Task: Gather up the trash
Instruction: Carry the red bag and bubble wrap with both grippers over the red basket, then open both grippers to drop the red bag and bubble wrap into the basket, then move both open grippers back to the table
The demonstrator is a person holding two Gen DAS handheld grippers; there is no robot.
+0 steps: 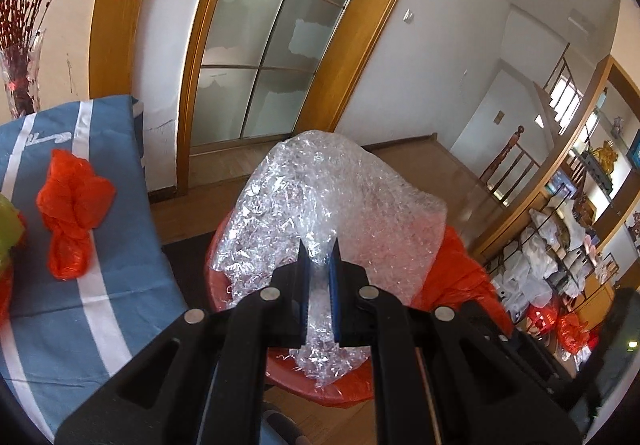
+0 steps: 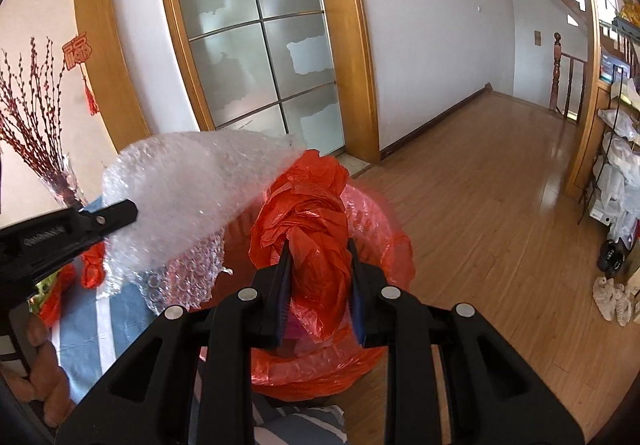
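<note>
My left gripper is shut on a sheet of clear bubble wrap and holds it over a red bin lined with a red bag. The same bubble wrap shows in the right wrist view, with the left gripper at its left. My right gripper is shut on a crumpled red plastic bag above the red bin. Another knotted red bag lies on the blue striped cloth at the left.
A vase of red branches stands behind the cloth. A glass-panelled door and wooden floor lie beyond the bin. Shelves with white bags are at the right. More bubble wrap lies by the bin.
</note>
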